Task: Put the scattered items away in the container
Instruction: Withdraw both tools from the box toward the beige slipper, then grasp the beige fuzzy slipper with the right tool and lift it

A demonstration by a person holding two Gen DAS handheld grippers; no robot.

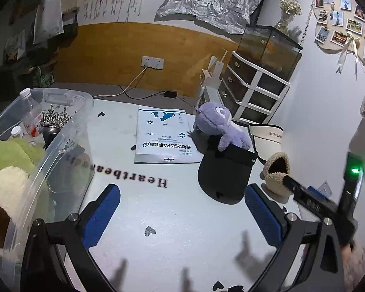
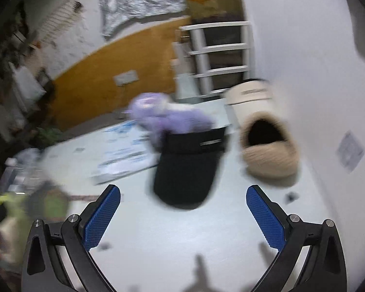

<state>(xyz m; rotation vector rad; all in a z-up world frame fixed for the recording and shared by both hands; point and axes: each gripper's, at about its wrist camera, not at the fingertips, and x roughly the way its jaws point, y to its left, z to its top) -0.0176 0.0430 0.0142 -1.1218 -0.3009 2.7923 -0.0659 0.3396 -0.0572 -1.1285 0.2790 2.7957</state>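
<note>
Both tongs, left (image 1: 182, 209) and right (image 2: 183, 209), gape wide and empty. Black cap (image 2: 187, 165) lies pinned under purple plush (image 2: 168, 119); snatching it may topple the plush, far from the container (image 1: 60, 131).

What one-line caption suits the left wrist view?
Open left gripper hovers over the table between the clear bin and a black visor.
</note>
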